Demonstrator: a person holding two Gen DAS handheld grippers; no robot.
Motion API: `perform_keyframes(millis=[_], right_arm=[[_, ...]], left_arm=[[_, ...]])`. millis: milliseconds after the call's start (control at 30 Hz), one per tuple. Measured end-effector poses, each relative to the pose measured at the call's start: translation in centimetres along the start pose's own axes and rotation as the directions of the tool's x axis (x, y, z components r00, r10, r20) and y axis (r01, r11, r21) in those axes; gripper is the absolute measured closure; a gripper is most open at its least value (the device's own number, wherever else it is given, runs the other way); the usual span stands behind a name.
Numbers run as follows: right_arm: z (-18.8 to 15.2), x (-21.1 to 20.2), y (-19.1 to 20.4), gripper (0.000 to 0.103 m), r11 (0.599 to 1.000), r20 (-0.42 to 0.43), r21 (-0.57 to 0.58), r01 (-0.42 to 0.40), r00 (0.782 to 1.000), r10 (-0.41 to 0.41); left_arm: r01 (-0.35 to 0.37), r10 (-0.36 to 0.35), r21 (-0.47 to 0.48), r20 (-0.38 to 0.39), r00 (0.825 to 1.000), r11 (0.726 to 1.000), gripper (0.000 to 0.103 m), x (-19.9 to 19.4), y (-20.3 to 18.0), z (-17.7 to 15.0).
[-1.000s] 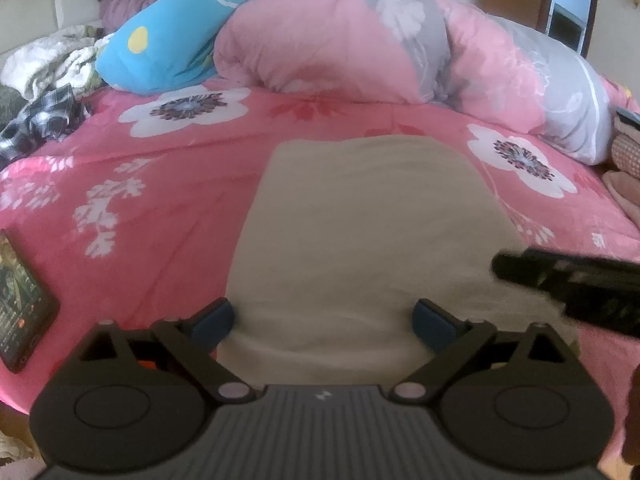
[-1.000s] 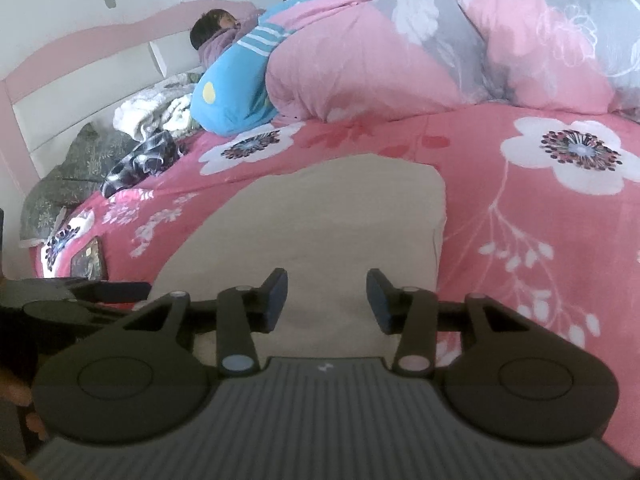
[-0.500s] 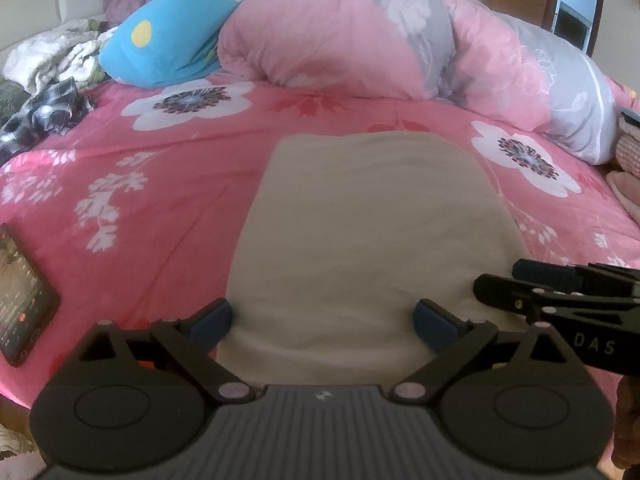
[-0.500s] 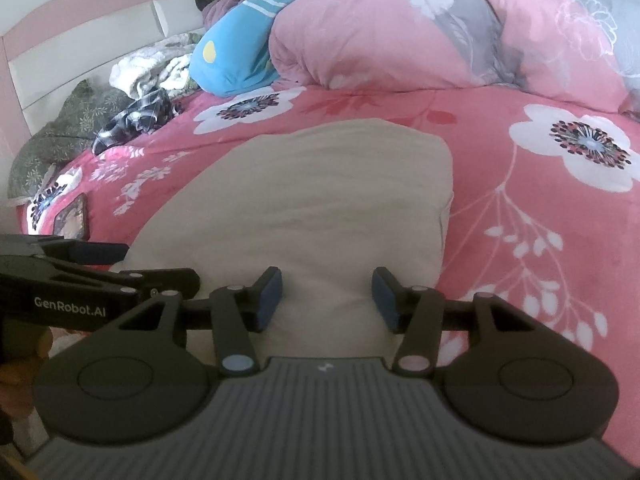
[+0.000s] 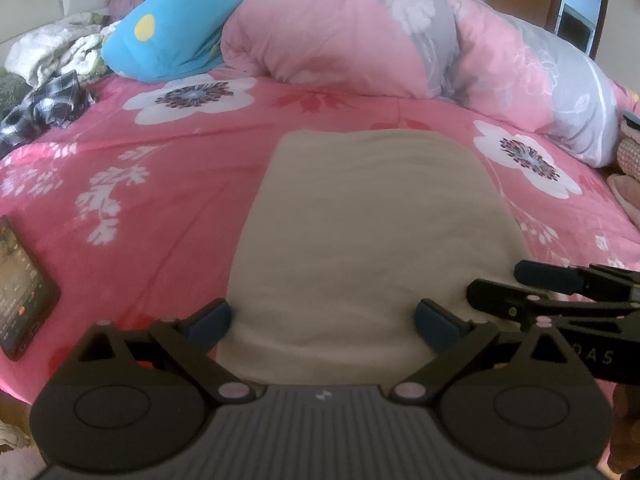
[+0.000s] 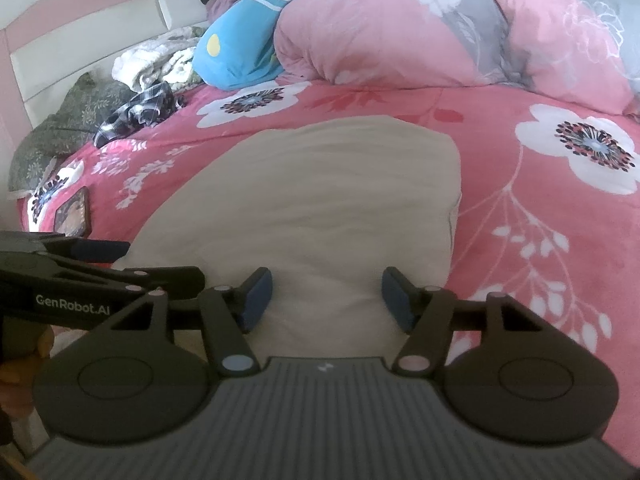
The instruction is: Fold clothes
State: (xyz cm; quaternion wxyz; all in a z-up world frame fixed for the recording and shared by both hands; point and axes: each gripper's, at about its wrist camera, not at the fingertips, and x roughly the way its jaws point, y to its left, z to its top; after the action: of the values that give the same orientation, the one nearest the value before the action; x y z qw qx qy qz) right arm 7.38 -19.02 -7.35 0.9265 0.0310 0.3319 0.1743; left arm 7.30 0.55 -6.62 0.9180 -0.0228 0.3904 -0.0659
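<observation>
A folded beige garment lies flat on the pink flowered bedspread. My left gripper hovers over the garment's near left corner, jaws wide open, nothing between the pads. My right gripper hovers over the garment's near right part; its jaws are opening and only the cloth below shows between them, not pinched. In each view the other gripper comes in from the side: the right one and the left one, both at the garment's near edge.
A phone lies on the bedspread at the left. A rolled pink and grey duvet and a blue pillow lie across the back, with a person lying behind them. Checked cloth and crumpled bedding sit at far left.
The right gripper's jaws have spread wider apart, and it has come nearer to the garment's near edge. The left gripper keeps its place, open as before.
</observation>
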Motion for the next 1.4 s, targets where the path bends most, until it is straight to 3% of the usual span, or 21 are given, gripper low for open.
perform_keyframes(millis=[1133,1333,1400], right_arm=[[-0.1,-0.2,-0.5,0.039,1.0,0.009,0.027,-0.015,1.0,0.014],[0.7,-1.9,-2.5,0.023,0.988,0.072,0.144,-0.063,0.996,0.053],[1.0,-2.4,-3.5,0.022,0.983,0.091,0.176,-0.061,0.995,0.045]], left_arm=[[0.008,-0.008,-0.015,-0.004,1.0,1.0,0.002,0.0,0.3,0.0],[0.031,-0.031,-0.039,0.006,1.0,0.999,0.002,-0.4,0.9,0.5],[0.042,-0.041,-0.047,0.017,0.999,0.998,0.002,-0.6,1.1,0.7]])
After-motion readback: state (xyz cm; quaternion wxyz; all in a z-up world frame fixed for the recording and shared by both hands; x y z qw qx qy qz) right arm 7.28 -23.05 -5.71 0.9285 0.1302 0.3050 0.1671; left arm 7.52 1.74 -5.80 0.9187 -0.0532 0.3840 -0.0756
